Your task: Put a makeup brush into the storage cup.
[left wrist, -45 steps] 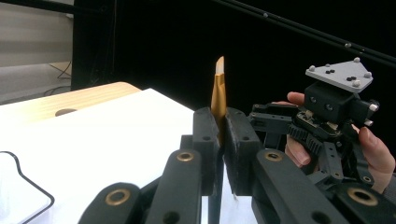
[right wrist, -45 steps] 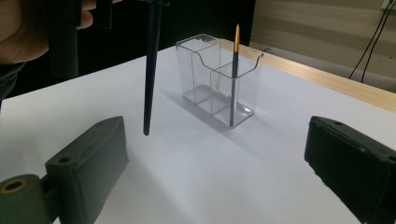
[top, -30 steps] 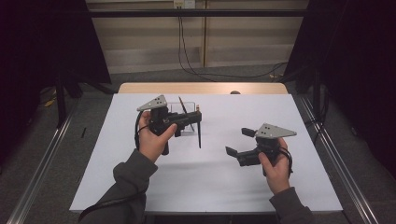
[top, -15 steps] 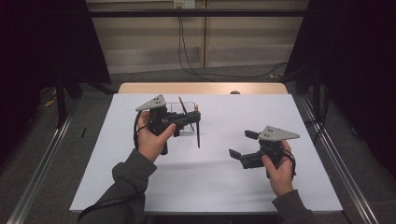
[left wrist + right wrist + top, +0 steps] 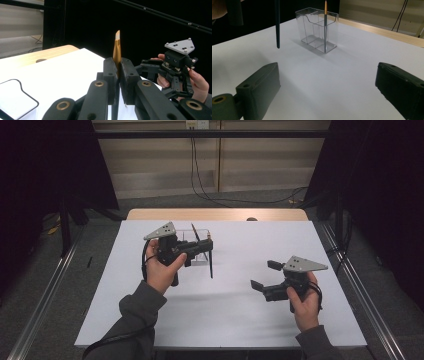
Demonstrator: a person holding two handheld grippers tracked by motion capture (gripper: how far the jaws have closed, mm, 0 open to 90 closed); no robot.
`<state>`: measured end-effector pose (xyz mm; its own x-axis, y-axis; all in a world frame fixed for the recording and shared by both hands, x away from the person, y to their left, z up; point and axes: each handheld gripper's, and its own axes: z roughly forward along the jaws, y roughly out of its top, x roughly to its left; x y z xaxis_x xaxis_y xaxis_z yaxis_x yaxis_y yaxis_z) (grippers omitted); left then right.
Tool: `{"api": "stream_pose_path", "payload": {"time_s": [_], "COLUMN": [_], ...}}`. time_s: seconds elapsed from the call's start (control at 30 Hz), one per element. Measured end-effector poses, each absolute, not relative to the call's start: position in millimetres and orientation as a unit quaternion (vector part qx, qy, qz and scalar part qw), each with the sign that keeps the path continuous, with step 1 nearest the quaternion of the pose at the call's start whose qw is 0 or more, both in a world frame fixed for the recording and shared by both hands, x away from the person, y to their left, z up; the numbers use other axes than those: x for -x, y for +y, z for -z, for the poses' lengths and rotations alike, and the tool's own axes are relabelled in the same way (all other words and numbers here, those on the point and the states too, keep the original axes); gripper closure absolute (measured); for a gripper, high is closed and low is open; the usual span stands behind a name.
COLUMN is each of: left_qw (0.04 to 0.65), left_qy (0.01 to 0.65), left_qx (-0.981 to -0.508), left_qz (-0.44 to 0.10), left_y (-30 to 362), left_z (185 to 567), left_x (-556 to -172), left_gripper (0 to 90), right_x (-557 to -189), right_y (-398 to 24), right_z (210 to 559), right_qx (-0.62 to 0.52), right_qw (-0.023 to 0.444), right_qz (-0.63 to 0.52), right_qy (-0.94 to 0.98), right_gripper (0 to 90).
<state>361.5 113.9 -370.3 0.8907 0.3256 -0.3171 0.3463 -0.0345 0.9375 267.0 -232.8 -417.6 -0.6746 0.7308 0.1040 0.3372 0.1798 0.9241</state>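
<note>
High view: the left gripper [image 5: 204,247] is clenched on a paintbrush [image 5: 210,265] hanging upright above the table [image 5: 240,320], at about 4 o'clock from the clear holder [image 5: 192,234]. One brush [image 5: 325,15] already stands in that holder; the lifted one probably goes in next. The right gripper [image 5: 263,275], at 4 o'clock, waits spread and empty.

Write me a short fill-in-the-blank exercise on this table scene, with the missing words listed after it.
1. The left gripper is shut on a ____, held upright above the white table.
2. The right gripper hovers over the table with its fingers ____.
3. The clear plastic organizer already has ____ brush standing in it.
4. In the left gripper view, the held brush's bristle tip points ____.

Missing words: paintbrush; open; one; up
</note>
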Motion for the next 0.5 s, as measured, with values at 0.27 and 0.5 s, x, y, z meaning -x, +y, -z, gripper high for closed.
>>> {"api": "stream_pose_path", "payload": {"time_s": [0.27, 0.5], "left_qw": [0.657, 0.656], "left_qy": [0.236, 0.238], "left_qx": [-0.716, -0.716], "left_qz": [0.006, 0.004], "left_y": [117.7, 119.9], "left_z": [370.7, 371.6], "left_x": [-360.4, -360.1], "left_gripper": [84.1, 84.1], "right_x": [-262.0, -260.2], "right_y": [-237.1, -240.6], "right_z": [417.2, 415.7], "right_qx": [-0.356, -0.354], "right_qw": [0.186, 0.191], "right_qz": [-0.540, -0.544], "right_qy": [0.740, 0.737], "right_gripper": [5.1, 5.1]}}
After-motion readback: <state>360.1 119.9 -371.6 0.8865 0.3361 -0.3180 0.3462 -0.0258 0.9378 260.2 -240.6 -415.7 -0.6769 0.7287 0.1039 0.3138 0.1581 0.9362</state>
